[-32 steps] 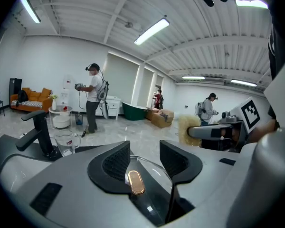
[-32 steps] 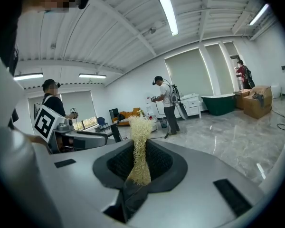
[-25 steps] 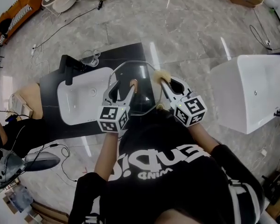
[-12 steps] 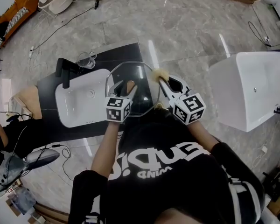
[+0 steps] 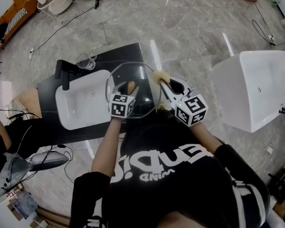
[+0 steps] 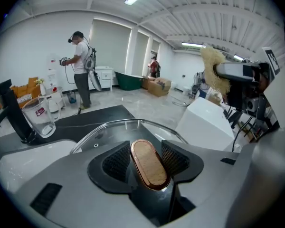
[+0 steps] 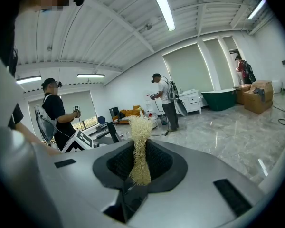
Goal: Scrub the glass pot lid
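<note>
- The white tub [image 5: 256, 89] stands on the floor well to the right of the sink, clear of the counter.
- The black counter [image 5: 123, 56] frames the sink [image 5: 80, 108] on every side, with its bare stretch on the sink's right.
- A person [image 6: 80, 65] stands out on the floor far beyond the sink, and the right tongs' view shows a second one [image 7: 57, 115] nearer.
- The glass lid [image 5: 145, 80] lies just right of the sink, over the counter's right end. Its left edge reaches across the sink's right rim.
- My left tongs [image 5: 129, 87] reach down over the middle of the lid, right of the sink. They are spread and have just been drawing in. The pads [image 6: 116, 160] stand just beside the knob on either side, and I see no squeeze on it.
- My right tongs [image 5: 165, 82] hang further right of the sink, at the lid's right edge. They are pressed together on the scrubber, pinching its lower end between the pads [image 7: 159, 163].
- The black tap [image 5: 64, 72] rises at the sink's far left corner.
- A clear jug [image 5: 85, 61] sits on the counter just behind the sink's far edge, near the tap.
- The straw-coloured scrubber [image 5: 160, 75] sticks up out of the right tongs, at the lid's far right rim, away from the sink. I cannot tell whether it touches the glass.
- The knob [image 6: 148, 164] is an oval of wood with a copper rim. It sits at the lid's centre, between the left tongs' pads.
</note>
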{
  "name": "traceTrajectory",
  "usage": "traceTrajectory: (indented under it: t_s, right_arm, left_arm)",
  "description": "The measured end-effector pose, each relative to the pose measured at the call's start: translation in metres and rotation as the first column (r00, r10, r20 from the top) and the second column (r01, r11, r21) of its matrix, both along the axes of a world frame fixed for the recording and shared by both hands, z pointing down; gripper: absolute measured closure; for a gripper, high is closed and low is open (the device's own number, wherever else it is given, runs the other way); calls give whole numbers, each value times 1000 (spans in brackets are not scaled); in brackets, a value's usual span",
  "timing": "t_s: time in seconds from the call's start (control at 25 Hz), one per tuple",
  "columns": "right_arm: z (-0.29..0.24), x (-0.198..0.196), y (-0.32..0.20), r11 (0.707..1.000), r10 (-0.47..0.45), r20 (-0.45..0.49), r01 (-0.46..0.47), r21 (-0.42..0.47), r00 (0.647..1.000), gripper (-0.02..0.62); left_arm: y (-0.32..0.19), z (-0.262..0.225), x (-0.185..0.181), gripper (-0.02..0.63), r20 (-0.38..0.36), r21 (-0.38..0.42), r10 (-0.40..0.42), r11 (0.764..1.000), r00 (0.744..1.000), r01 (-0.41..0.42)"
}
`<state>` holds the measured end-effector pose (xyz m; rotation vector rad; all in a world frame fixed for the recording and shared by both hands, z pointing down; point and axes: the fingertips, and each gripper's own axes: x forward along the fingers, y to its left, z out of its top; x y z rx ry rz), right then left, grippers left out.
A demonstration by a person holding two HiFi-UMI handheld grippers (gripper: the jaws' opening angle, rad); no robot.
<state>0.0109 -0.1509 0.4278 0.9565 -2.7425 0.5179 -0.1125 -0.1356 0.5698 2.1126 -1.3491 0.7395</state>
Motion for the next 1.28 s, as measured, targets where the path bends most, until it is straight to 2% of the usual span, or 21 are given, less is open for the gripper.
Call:
traceTrajectory:
  t_s: [0.36,0.48,0.6,0.76,0.88,1.16,1.28]
  right_arm:
    - [7,8,3,1000,-15,-18,14,-25,1000,548]
    - [27,2,7,996,-73,-63,70,-60,995,548]
    - [60,-12,20,980,-173,-124,159,-119,977,548]
    - [95,-35,44,930,-318,-134,282,-236,938,548]
    - [117,-50,58,892,-405,-173,345,-292,898,548]
    - [147,-76,82,837,-540,-327,452,-310,776,548]
    - [153,-87,91,819,-572,-349,492,-296,742,548]
  left_arm:
    - [-1,-1,2,393,-22,-12,-11,1000,1000,11]
    - [-1,-1,2,393,-33,-15,-13,1000,999,12]
    - [-1,2,1,394,-42,-20,-15,1000,999,14]
    - [-1,3,0,396,-43,-20,-14,1000,999,13]
    - [-1,4,-1,397,-43,-21,-17,1000,999,16]
    - [0,4,-1,399,-44,-33,-3,999,999,2]
    - [-1,4,0,399,-34,-31,5,999,999,-6]
